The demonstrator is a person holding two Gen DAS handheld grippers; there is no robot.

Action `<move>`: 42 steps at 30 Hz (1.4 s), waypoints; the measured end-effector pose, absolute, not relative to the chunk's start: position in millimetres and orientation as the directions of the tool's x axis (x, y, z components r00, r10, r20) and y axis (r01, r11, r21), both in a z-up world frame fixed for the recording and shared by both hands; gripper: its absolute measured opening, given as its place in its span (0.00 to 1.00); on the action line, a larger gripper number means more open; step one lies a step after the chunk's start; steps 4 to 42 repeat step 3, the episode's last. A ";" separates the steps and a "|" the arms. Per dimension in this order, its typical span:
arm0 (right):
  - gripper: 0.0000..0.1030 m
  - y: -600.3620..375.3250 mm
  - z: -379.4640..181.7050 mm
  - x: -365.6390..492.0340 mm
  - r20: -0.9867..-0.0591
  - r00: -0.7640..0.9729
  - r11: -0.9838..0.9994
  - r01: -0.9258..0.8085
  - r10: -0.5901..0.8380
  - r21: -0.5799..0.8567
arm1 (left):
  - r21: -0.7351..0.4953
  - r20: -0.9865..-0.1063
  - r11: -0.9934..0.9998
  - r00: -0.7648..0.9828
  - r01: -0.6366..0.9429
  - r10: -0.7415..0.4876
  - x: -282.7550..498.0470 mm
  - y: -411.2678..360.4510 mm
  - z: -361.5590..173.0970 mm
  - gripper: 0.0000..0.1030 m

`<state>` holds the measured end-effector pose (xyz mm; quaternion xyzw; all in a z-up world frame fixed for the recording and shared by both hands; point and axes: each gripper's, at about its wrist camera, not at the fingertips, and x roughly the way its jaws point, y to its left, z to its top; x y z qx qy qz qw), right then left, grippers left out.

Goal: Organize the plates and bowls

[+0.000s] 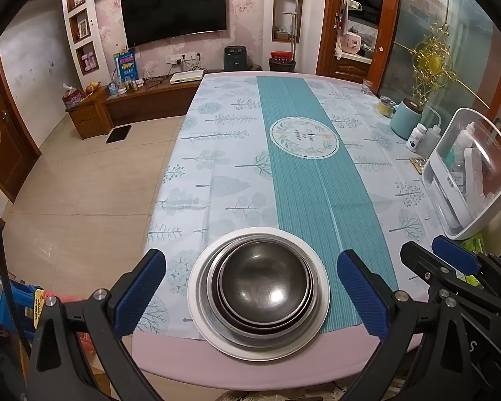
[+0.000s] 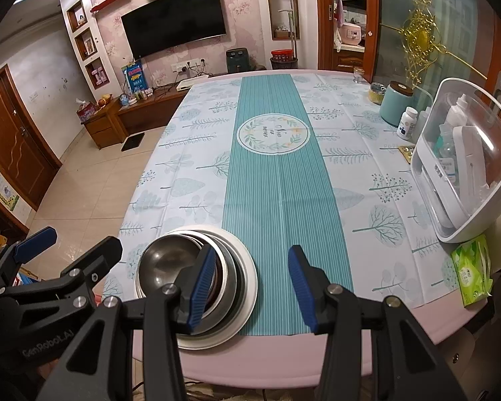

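A stack of dishes sits near the table's front edge. A white plate lies at the bottom, metal dishes rest on it, and a dark metal bowl is on top. My left gripper is open, with its blue pads standing on either side of the stack and apart from it. My right gripper hangs open just right of the stack over the teal runner, with nothing between its pads. In the right wrist view its left finger covers part of the stack.
The table has a pink rim and a tree-print cloth with a teal runner. Along the right side stand a white lidded box, a green tissue pack, a teal canister and a pill bottle.
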<state>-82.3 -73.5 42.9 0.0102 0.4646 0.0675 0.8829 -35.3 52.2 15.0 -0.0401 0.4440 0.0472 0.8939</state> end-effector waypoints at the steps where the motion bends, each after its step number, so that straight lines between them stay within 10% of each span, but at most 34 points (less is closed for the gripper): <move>1: 0.45 -73.7 43.0 -82.1 -0.819 0.559 0.991 -0.110 0.129 0.082 | -0.029 -0.798 0.992 0.600 -0.121 0.050 -35.4 51.7 14.5 0.99; 42: 0.45 -73.5 42.9 -82.4 -0.819 0.559 0.991 -0.109 0.129 0.082 | -0.026 -0.800 0.992 0.598 -0.121 0.052 -34.6 50.8 13.4 0.99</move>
